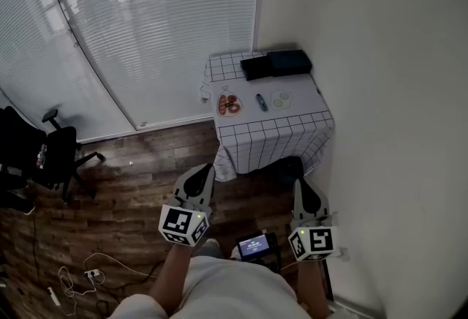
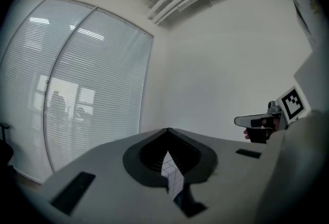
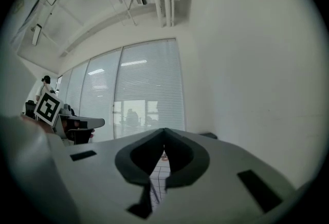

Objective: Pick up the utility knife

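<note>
**Head view.** Looked steeply down on a small table (image 1: 272, 133) under a checked cloth (image 1: 227, 69), set in the corner of the room beside the blinds (image 1: 168, 10). Found the utility knife (image 1: 261, 102) lying flat on the cloth — a short, slim, dark bluish bar, too small to show blade or slider. Placed it between a plate (image 1: 229, 104) and a pale round dish (image 1: 281, 99), apart from both. Made out reddish pieces on the plate; could tell nothing of the dish's contents beyond a pale greenish patch. Noted a flat black case (image 1: 276, 63) behind them, at the back of the table, lid down. Saw the left gripper (image 1: 207, 167) and the right gripper (image 1: 298, 183) held low over the wooden floor (image 1: 139, 164), well short of the table and well apart from the knife. Spotted an office chair (image 1: 55, 153) off to the left.

**Left gripper view.** Found the jaws clenched tip to tip, grasping nothing — only a sliver of checked cloth (image 2: 172, 174) visible through the hollow behind the tips. Caught the right gripper (image 2: 239, 121) near the right edge, held level. Could not pick out the knife here.

**Right gripper view.** Found these jaws pressed together too, empty, with checked cloth (image 3: 160, 176) visible through the gap. Caught the left gripper (image 3: 102, 123) at the left. Could not make out the knife.
</note>
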The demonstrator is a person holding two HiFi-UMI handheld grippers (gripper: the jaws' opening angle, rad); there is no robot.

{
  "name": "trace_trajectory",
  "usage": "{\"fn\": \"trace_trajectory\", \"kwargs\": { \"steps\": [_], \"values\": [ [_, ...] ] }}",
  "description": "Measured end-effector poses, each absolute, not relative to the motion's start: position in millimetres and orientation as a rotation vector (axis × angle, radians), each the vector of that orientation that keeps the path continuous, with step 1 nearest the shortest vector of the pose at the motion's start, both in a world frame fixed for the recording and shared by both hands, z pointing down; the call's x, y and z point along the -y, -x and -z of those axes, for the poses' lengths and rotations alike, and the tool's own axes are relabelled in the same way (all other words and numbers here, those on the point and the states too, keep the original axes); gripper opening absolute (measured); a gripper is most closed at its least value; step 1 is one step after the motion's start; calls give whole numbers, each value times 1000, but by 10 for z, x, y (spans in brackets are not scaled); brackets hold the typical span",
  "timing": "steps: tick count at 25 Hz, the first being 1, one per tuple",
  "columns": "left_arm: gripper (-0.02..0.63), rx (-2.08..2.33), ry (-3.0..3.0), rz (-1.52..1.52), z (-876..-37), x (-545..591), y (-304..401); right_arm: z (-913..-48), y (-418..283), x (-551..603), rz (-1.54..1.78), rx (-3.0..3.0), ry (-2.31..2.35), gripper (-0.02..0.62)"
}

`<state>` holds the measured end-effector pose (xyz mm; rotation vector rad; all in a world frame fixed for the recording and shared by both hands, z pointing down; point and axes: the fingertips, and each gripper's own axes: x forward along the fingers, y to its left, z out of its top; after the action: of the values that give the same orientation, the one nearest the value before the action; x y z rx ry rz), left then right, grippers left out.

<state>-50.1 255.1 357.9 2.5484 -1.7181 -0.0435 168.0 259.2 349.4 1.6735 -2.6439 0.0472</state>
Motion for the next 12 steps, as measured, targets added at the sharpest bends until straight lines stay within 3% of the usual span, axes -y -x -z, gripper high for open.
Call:
{"fn": "trace_trajectory", "kwargs": {
  "steps": [12],
  "values": [
    [8,1734,-2572,50,-3532,-2335,442,-3662,-1741,-2325,-35,2563,-1637,6]
  ]
}}
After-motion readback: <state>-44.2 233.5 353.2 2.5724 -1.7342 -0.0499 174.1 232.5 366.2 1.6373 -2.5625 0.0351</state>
